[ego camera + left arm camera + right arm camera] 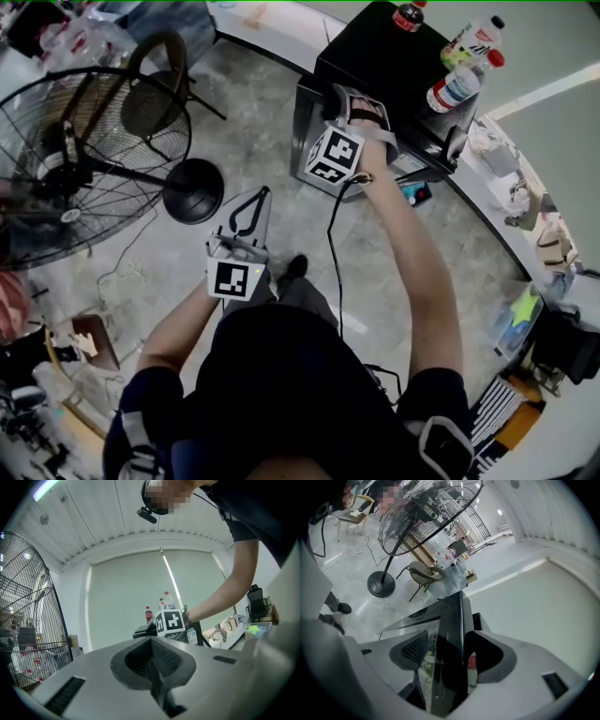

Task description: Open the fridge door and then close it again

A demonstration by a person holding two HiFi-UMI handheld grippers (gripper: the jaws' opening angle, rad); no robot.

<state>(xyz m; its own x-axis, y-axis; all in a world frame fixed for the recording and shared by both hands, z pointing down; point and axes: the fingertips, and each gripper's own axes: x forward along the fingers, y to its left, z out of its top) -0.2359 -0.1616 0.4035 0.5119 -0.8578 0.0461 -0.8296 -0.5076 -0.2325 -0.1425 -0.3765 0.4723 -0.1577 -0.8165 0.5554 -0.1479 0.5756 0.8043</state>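
A black mini fridge [375, 56] stands on the floor ahead, with bottles [459, 84] on its top. Its glass door [314, 131] stands a little open. My right gripper [361, 111] is at the door's free edge. In the right gripper view the door edge [452, 630] runs between the jaws of the right gripper [450, 646], which are closed on its thickness, and a red label shows inside past it. My left gripper [246, 220] hangs shut and empty over the floor, well short of the fridge. In the left gripper view the left gripper [152, 663] points level at the fridge [143, 631].
A large standing fan [84, 159] with a round base [192, 190] is at the left, and a chair [155, 89] stands behind it. A counter [525, 216] with bags and small items runs along the right. A cable [336, 253] trails from my right gripper to the floor.
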